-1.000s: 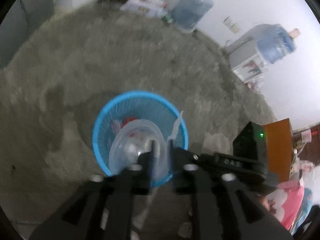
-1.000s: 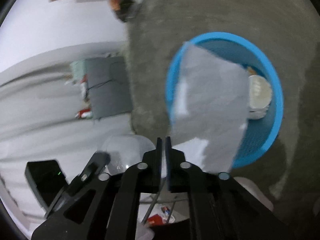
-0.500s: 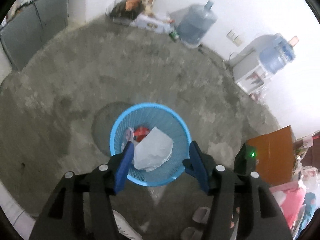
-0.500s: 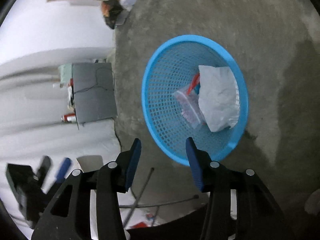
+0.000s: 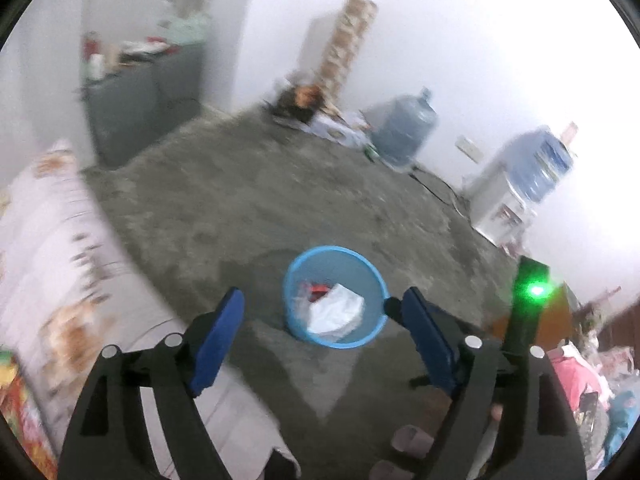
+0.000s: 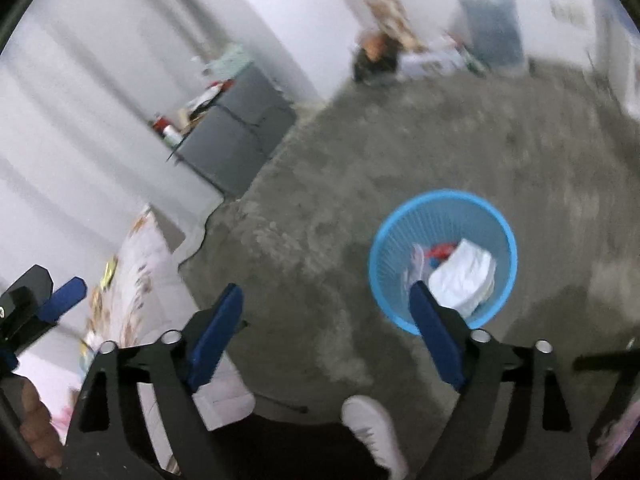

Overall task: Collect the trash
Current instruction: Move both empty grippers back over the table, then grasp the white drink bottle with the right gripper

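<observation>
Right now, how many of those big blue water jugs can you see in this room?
2: one water jug stands on the floor by the far wall, the other jug sits atop the white dispenser to its right.

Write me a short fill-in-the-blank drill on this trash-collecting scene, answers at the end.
1. The blue basket stands on the ____.
2. The left claw and the right claw are both ____ and hold nothing.
3. The crumpled white paper lies ____ the basket.
4. The big water jug stands against the ____.

Missing words: floor; open; inside; wall
</observation>
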The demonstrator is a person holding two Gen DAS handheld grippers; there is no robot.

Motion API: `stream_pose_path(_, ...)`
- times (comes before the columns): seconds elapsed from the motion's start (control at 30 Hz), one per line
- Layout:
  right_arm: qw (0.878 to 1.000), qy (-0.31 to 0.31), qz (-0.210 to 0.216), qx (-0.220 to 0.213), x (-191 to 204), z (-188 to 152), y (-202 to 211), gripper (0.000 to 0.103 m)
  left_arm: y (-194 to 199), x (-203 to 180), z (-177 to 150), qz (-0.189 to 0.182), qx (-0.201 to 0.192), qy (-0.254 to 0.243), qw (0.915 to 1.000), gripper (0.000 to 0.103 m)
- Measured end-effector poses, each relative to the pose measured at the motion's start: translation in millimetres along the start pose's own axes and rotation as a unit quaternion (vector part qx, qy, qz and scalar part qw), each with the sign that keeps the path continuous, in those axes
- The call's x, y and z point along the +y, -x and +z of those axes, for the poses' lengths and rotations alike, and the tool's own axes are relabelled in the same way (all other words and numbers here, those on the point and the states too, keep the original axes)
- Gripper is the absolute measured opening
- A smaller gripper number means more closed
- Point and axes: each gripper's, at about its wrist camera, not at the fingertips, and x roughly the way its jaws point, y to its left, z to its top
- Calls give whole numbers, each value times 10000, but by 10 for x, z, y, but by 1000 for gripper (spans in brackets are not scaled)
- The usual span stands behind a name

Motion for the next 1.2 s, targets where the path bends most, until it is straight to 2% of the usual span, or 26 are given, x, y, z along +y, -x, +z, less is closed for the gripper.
stream_pose_path(0.07,9996,278,-93,-55,195,-86,59,90,307,135,-140,229,-263,152,9993,84)
stream_pose_path(0.2,9979,610,-197,7,468,-251,44,91,855,436,-485,734,-785,511,9929,89)
stream_pose_path(0.3,9963,847,-153,25,687,-362,69,92,1128,660,-741,971,-908,804,9879,89)
stream_pose_path(0.47,9899,1374,-267,-205,1090,-495,274,95,1519,948,-1132,1368,-1145,1067,9782,89)
stream_pose_path(0.67,9767,2026,-462,-545,1464,-698,444,95,1810,1222,-1486,1640,-1370,1429,9664,89)
stream_pose_path(0.87,9547,2732,-646,-985,1818,-956,577,95,2053,1369,-1725,1849,-1541,1626,9569,89)
stream_pose_path(0.97,9458,3006,-653,-1040,1950,-1035,599,95,2174,1431,-1823,1993,-1642,1687,9512,89)
stream_pose_path(1.07,9430,3165,-360,-961,2022,-1069,595,95,2318,1504,-1959,2127,-1747,1797,9444,89)
stream_pose_path(1.2,9420,3214,500,-825,2061,-1124,617,95,2499,1589,-2194,2364,-1920,1871,9339,89)
